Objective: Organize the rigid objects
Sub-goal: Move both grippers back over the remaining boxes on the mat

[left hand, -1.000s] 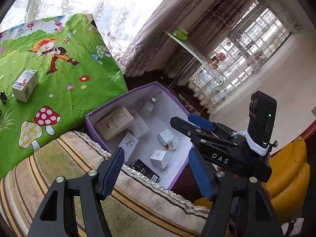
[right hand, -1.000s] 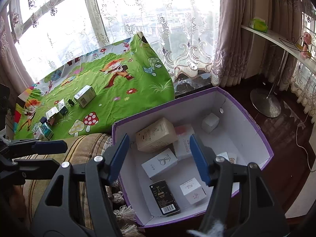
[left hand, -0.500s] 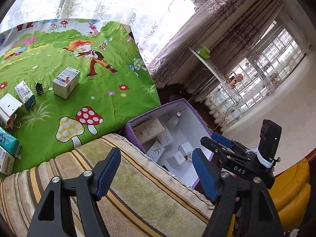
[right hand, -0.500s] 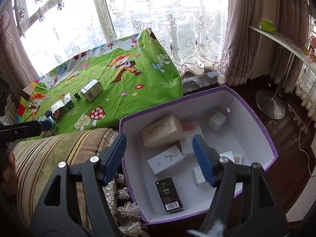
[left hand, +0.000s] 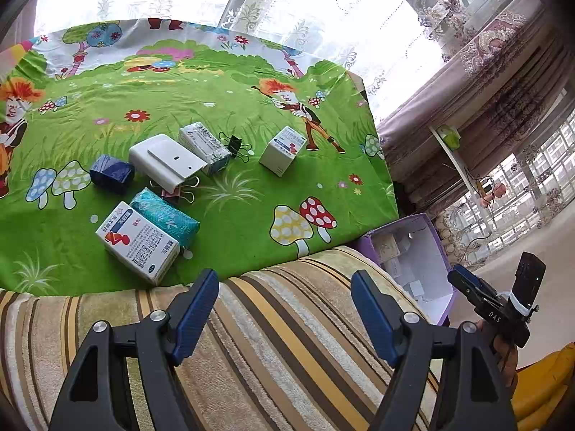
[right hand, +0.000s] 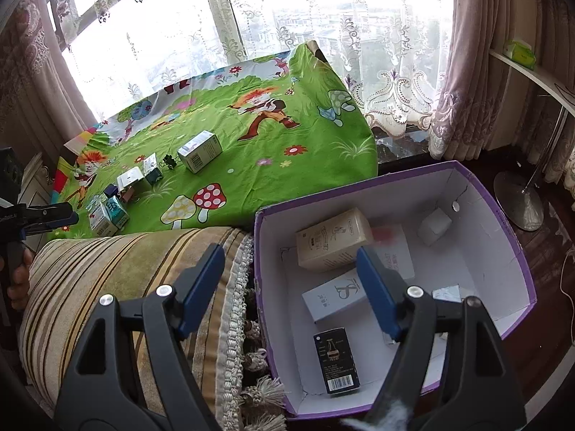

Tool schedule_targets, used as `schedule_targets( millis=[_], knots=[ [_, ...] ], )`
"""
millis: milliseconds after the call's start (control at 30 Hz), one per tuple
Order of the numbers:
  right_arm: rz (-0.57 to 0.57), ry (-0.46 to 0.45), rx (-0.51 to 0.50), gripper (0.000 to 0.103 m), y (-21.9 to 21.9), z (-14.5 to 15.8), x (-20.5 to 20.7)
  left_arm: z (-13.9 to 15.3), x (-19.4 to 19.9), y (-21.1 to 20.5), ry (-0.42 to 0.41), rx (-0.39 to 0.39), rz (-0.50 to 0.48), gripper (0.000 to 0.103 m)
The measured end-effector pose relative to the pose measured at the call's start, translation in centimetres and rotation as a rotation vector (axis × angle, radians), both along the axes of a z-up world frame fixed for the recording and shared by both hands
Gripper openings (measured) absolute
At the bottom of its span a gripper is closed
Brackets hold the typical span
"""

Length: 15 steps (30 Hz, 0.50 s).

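Left view, my left gripper (left hand: 284,305): jaws have just been opening, released, nothing between.
Left view, small boxes (left hand: 138,239): centre left, on green cloth (left hand: 233,222).
Right view, my right gripper (right hand: 291,283): lower middle; just been opening, empty.
Right view, purple box (right hand: 517,251): right, holds cartons.

Strong daylight pours through the white lace curtains (right hand: 323,36) at the far side of both views, and the panes behind them blow out to near white. The green cartoon-printed cloth (left hand: 222,115) is evenly and brightly lit, with only short soft shadows beside the small boxes on it. Inside the purple-rimmed white cardboard box (right hand: 503,222) the light is dimmer. Fisheye distortion bends straight lines, and the corners darken to black. Focus is sharp, with no motion blur.
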State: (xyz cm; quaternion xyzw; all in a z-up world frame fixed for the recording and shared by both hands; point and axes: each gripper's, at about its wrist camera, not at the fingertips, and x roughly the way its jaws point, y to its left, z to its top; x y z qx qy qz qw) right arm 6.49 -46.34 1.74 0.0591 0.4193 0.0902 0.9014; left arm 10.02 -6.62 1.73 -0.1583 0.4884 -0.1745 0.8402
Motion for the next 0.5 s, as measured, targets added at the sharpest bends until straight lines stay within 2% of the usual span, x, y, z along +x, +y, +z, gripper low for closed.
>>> schedule_targets(
  millis=[133, 300, 500],
  knots=[
    [0.032, 0.001, 0.0, 0.079, 1.0, 0.0, 0.5, -0.6, 0.0, 2.8, 0.021, 0.085, -0.001, 0.083],
    [0.085, 0.007, -0.033, 0.081, 2.9, 0.1, 1.1, -2.1, 1.2, 4.6, 0.06, 0.256, -0.035, 0.084],
    [0.131, 0.007, -0.057, 0.081, 4.6, 0.7, 1.7, -3.2, 2.4, 3.7, 0.045, 0.411, -0.161, 0.085]
  ],
)
